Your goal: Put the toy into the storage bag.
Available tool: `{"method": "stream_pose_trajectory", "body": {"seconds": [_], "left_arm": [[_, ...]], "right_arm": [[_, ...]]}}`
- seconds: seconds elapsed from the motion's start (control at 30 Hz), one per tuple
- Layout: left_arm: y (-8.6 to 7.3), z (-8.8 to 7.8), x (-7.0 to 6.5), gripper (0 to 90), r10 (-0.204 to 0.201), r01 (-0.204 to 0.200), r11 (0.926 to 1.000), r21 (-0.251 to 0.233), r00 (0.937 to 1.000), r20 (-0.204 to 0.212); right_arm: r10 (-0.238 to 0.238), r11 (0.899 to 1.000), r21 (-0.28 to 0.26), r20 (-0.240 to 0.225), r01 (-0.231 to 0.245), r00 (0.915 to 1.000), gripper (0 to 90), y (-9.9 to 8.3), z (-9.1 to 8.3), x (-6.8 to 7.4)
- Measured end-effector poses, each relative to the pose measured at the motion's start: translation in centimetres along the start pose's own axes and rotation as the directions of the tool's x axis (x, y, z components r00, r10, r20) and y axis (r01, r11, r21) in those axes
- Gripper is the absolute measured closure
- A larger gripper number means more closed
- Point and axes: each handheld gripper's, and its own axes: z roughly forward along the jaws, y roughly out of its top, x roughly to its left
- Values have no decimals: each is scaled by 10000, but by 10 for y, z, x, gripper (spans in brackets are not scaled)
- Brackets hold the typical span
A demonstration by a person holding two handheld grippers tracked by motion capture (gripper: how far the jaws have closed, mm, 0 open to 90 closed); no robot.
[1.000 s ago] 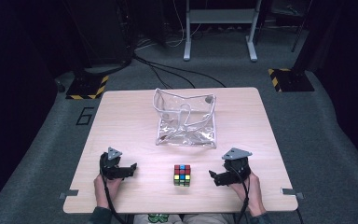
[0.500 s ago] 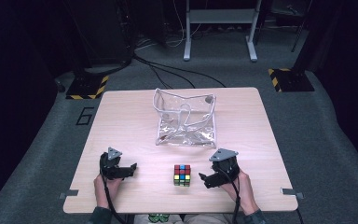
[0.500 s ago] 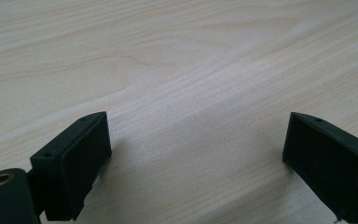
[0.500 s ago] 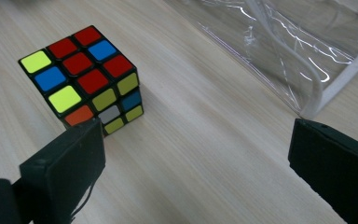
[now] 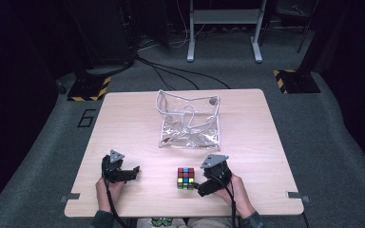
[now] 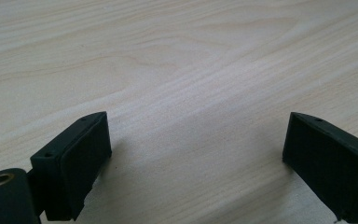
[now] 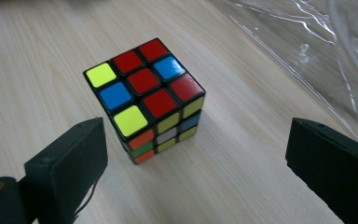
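1. While the puzzle cube [image 5: 186, 177] sits low centre on the table [image 5: 123, 123], the right gripper [image 5: 203, 189], jaws wide and empty, looks set for a grasp; closing needs the cube centred.
2. Left gripper [image 5: 132, 173], lower left, gapes empty.
3. Clear pouch [image 5: 188, 121] lies above, apart.

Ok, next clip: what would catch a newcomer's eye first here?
The bright puzzle cube stands out, sitting near the front edge of the pale wooden table, just left of the right gripper, whose open jaws frame it in the right gripper view. Behind it, mid-table, lies a clear plastic pouch. The left gripper rests open at the front left, with bare wood between its jaws.
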Motion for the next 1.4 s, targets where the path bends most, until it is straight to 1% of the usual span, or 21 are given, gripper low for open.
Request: {"method": "stream_pose_trajectory", "body": {"seconds": [0.13,0.27,0.33,0.37,0.43,0.5,0.53,0.6,0.63,0.73,0.77,0.8,0.9,0.93,1.0,1.03,1.07,1.17,1.2,1.27,1.4], "left_arm": [[0,0,0,73,-55,55,10000,-15,10000,9],[0,0,0,73,-56,56,10000,-15,10000,12],[0,0,0,74,-49,49,10000,-19,10000,13],[0,0,0,74,-50,50,10000,-19,10000,13],[0,0,0,74,-48,48,10000,-18,10000,14],[0,0,0,74,-2,2,10000,-8,10000,7],[0,0,0,74,-2,2,10000,-10,10000,7],[0,0,0,75,-2,3,10000,-10,10000,9],[0,0,0,75,-2,2,10000,-9,10000,8],[0,0,0,75,-53,53,10000,-8,10000,35],[0,0,0,75,-46,46,10000,-17,10000,25],[0,0,0,75,-49,49,10000,-19,10000,23],[0,0,0,75,-48,48,10000,-6,10000,37],[0,0,0,75,-50,50,10000,-13,10000,36],[0,0,0,75,-49,49,10000,-12,10000,28],[0,0,0,75,-49,49,10000,-12,10000,28],[0,0,0,75,-44,44,10000,-15,10000,40],[0,0,0,75,-23,23,10000,4,10000,54],[0,0,0,75,-28,28,10000,-9,10000,39],[0,0,0,75,-32,32,10000,-8,10000,40],[0,0,0,75,-27,27,10000,-8,10000,45]], "right_arm": [[-279,9996,14,-228,279,9994,45,5,5,5],[-340,9993,117,-362,344,9988,41,8,10,9],[-321,9989,323,-433,335,9985,31,10,14,11],[-428,9988,218,-458,438,9980,31,11,17,11],[-360,9989,275,-513,375,9980,30,12,18,12],[-589,9977,297,-623,608,9963,26,15,24,14],[-514,9979,368,-635,538,9967,26,15,25,15],[-578,9974,392,-669,605,9961,27,16,27,15],[-753,9957,485,-736,789,9944,32,18,32,16],[-812,9943,629,-736,859,9940,36,19,36,17],[-732,9946,685,-768,785,9944,39,19,38,18],[-859,9936,659,-834,915,9928,42,19,41,17],[-889,9918,845,-829,959,9926,59,20,45,17],[-812,9924,861,-798,881,9935,79,19,48,16],[-974,9902,922,-828,1049,9918,104,19,50,15],[-974,9902,922,-828,1049,9918,104,19,50,15],[-912,9897,1019,-912,1004,9916,141,19,52,15],[-959,9881,1118,-877,1054,9915,166,18,54,15],[-865,9883,1175,-890,967,9923,238,18,55,15],[-946,9873,1197,-830,1042,9920,287,18,56,16],[-979,9879,1123,-861,1073,9915,319,18,55,16]]}}
